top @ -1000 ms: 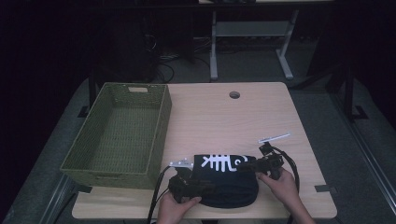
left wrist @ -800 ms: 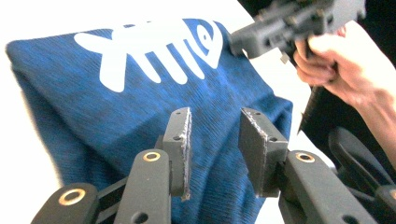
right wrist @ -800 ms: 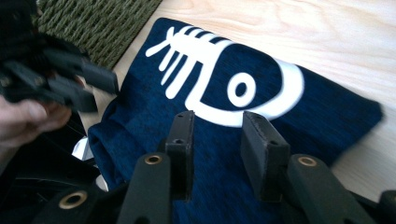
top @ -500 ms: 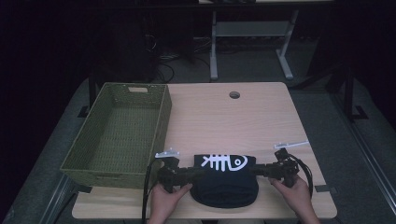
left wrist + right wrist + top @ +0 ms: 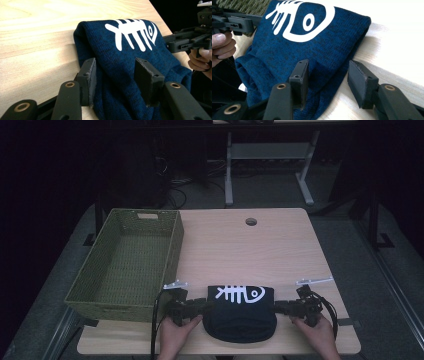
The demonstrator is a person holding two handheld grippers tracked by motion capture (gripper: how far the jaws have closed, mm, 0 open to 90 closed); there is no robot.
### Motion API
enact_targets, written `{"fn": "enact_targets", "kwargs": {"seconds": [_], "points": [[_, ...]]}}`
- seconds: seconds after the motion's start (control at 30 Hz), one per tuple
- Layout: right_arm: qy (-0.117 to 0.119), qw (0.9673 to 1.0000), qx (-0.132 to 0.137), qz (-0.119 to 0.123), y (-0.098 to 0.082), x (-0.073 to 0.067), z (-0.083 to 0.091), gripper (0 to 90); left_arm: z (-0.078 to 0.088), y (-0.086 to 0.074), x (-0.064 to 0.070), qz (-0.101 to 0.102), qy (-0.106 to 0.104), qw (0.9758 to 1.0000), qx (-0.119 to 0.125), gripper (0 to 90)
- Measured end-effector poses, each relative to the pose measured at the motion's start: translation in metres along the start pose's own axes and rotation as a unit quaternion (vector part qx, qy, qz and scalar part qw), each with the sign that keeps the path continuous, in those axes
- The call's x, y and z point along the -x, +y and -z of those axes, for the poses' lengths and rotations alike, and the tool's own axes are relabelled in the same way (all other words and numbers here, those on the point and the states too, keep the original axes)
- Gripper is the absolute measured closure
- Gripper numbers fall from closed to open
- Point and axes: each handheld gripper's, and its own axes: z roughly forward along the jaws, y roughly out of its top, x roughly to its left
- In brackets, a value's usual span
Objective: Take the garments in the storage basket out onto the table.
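A folded dark blue knit garment [image 5: 240, 315] with a white fish-skeleton print lies at the table's front edge. My left gripper [image 5: 204, 304] lies level at its left side, pointing right. In the left gripper view its jaws [image 5: 115, 63] stand apart with the garment's [image 5: 120, 72] fold between them, pads not pressing. My right gripper [image 5: 278, 307] points left at the garment's right side. Its jaws [image 5: 328, 64] straddle the cloth's [image 5: 294, 47] edge, one over cloth, one over wood. Both pairs of jaws have just been opening.
A green woven basket [image 5: 172, 245] stands at the left of the light wooden table [image 5: 260, 255], close behind my left gripper. A cable hole [image 5: 251, 221] sits near the far edge. Dark floor, cables and a desk frame lie beyond.
Both hands have slid outward from over the garment to its two side edges. The garment has settled into a flatter, squarer fold with the print facing up.
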Motion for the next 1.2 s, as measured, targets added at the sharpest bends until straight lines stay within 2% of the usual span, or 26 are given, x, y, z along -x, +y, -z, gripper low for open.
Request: {"fn": "enact_targets", "kwargs": {"seconds": [0.43,0.53,0.7,0.87,0.97,1.0,1.13,1.17,1.2], "points": [[-0.003,1.0,0.001,-0.006,-0.004,0.002,-0.002,46.4,-0.007,-0.005,-0.001,0.003,0.032,0.9995,-0.007,39.6],[-0.005,1.0,-0.001,-0.007,-0.004,0.002,-0.002,46.1,-0.012,-0.008,-0.003,0.013,0.022,0.9996,-0.012,38.6],[-0.005,1.0,0.001,-0.007,-0.005,0.001,-0.003,46.7,-0.015,-0.009,-0.001,0.02,0.016,0.9996,-0.007,41.2],[0.008,1.0,-0.001,-0.005,-0.006,0.0,-0.007,50.8,-0.019,-0.009,0.001,0.022,0.007,0.9997,-0.012,48.2],[0.008,1.0,-0.003,-0.003,-0.006,-0.002,-0.009,55.3,-0.02,-0.009,0.002,0.02,0.004,0.9997,-0.014,54.1],[0.012,0.9999,-0.003,-0.004,-0.007,-0.002,-0.011,60.2,-0.021,-0.009,0.003,0.016,0.002,0.9998,-0.012,56.4],[0.018,0.9998,0.001,-0.003,-0.009,-0.001,-0.012,69.7,-0.023,-0.009,0.003,0.01,-0.001,0.9999,-0.011,64.4],[0.018,0.9998,0.001,-0.003,-0.009,-0.001,-0.012,69.7,-0.023,-0.009,0.003,0.01,-0.001,0.9999,-0.011,66.5],[0.02,0.9998,0.003,-0.006,-0.009,0.0,-0.011,74.5,-0.023,-0.009,0.004,0.007,-0.002,0.9999,-0.009,68.3]]}}
